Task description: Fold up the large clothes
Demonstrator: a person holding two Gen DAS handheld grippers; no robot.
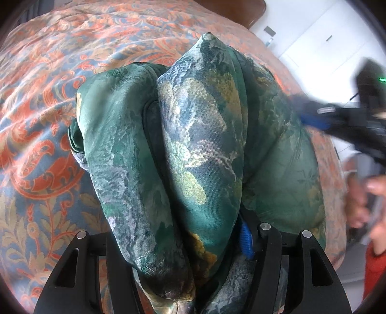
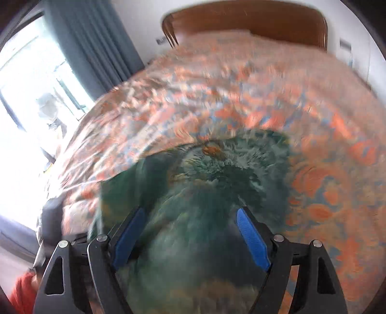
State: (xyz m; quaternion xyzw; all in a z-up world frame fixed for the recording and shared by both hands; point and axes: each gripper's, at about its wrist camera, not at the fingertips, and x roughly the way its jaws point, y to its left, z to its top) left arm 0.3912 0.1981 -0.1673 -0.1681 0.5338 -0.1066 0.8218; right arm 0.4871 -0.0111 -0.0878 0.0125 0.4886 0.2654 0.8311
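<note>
The dark green satin garment with a gold and white landscape print (image 1: 197, 149) lay bunched on the bed, over the orange and blue paisley bedspread (image 1: 48, 101), heaped in tall folds rather than flat. In the left wrist view it draped over and between the fingers of the left gripper (image 1: 193, 244), hiding all but a strip of one blue pad (image 1: 246, 239), so I could not tell whether that gripper pinched the cloth or merely sat under it. The right gripper (image 2: 190, 229) stood spread, its blue pads (image 2: 252, 239) well apart, with the green cloth below and between them but not pressed. The likely trouble, as I judged it, was the slippery satin sliding off the left fingers, or the right gripper closing on several layers at once and dragging the heap into a worse tangle. The left wrist view alone showed the folds sharply, plus the right gripper blurred at the bed's edge and a person's hand (image 1: 369, 200). The right wrist view, smeared throughout, alone showed the brown wooden headboard (image 2: 243, 21), the grey-blue curtain (image 2: 91, 43) and the bright window (image 2: 26, 84).
</note>
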